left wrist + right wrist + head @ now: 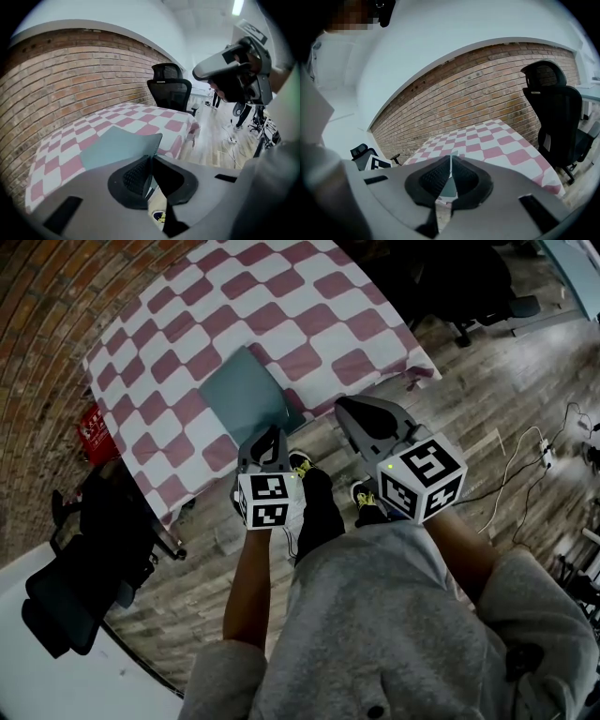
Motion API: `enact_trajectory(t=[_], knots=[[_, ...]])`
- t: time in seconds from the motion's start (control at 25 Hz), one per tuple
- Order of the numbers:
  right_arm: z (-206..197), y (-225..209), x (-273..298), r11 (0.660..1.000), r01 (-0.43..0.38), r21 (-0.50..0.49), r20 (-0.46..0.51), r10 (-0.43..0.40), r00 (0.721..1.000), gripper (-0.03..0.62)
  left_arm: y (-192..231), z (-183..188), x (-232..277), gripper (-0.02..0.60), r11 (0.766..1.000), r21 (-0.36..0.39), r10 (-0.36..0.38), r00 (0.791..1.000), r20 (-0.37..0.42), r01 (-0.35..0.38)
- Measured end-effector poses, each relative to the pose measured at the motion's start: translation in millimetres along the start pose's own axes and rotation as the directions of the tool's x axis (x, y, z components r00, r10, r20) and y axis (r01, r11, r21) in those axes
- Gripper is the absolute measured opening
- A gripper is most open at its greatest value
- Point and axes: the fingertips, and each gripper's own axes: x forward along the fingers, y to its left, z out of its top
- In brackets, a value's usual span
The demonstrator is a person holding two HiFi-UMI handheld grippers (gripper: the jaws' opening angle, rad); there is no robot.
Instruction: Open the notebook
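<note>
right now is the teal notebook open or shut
Shut or barely lifted: the teal rectangular notebook shows only its cover, no pages; the left claw pinches its near corner.

The notebook cover is seen as smooth and matt, and the tablecloth as soft checked cloth. The floor is laid in wood planks, the wall built of rough brick. The left gripper is moulded in matt grey plastic with ribbed pads.

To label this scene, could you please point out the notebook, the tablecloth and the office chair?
notebook [246, 393], head view, middle of its cover.
tablecloth [187, 324], head view, a bare checked patch.
office chair [169, 93], left gripper view, its backrest.
</note>
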Motion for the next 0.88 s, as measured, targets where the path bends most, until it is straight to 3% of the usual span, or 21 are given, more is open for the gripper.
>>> enact_trajectory(t=[0.28, 0.52, 0.72, 0.8, 0.88], knots=[[3.0, 5.2, -16.8, 1.0, -0.014, -0.018, 0.024, 0.014, 1.0, 0.032, 7.9, 0.6, -9.2, 0.035, 0.989, -0.144, -0.014, 0.999, 0.044, 0.02], [6.0, 11.1, -30.3, 0.999, -0.022, -0.037, 0.042, 0.024, 0.999, 0.033, 22.8, 8.7, -32.0, 0.037, 0.951, -0.308, 0.063, 0.988, 0.138, -0.017], [7.5, 21.0, -35.6, 0.997, -0.051, -0.061, 0.051, 0.054, 0.997, 0.033, 39.3, 3.6, -57.5, 0.037, 0.881, -0.471, 0.155, 0.966, 0.208, -0.04], [9.0, 26.1, -36.2, 0.995, -0.066, -0.073, 0.055, 0.07, 0.996, 0.033, 48.3, -0.6, -69.3, 0.037, 0.838, -0.544, 0.21, 0.949, 0.233, -0.052], [8.9, 31.1, -37.9, 0.994, -0.079, -0.08, 0.056, 0.083, 0.995, 0.034, 57.0, -9.4, -80.9, 0.037, 0.776, -0.629, 0.262, 0.933, 0.246, -0.052]])
